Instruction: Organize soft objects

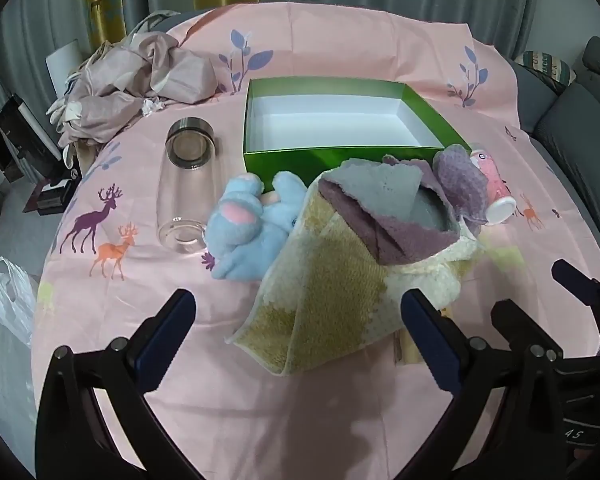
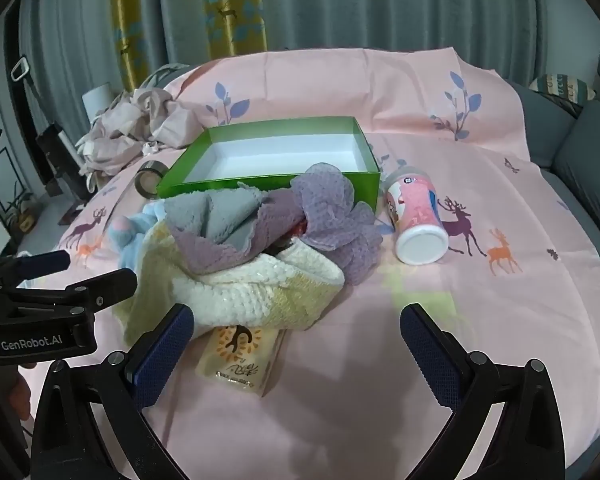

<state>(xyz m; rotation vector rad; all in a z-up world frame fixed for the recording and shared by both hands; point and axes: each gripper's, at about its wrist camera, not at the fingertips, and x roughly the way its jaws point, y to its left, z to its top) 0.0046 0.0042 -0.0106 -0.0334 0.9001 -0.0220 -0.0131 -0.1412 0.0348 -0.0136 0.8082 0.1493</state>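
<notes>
A pile of soft things lies in front of an open green box (image 1: 340, 156) (image 2: 236, 188) with a white inside. The pile holds a yellow-and-cream towel (image 1: 324, 296) (image 2: 252, 292), a grey-and-mauve cloth (image 1: 396, 216) (image 2: 220, 224), a lilac waffle cloth (image 1: 460, 180) (image 2: 332, 216) and a blue plush toy (image 1: 248, 232) (image 2: 136, 232). My left gripper (image 1: 298, 336) is open and empty just before the towel. My right gripper (image 2: 296, 340) is open and empty, to the right of the left one, near the towel's front edge.
A clear glass jar (image 1: 184, 184) lies on its side left of the box. A pink canister (image 2: 416, 216) (image 1: 496, 192) lies right of the pile. A small yellow packet (image 2: 240, 356) sticks out under the towel. Crumpled pink fabric (image 1: 132, 88) sits at back left. The pink deer-print cloth (image 2: 500, 320) covers the table.
</notes>
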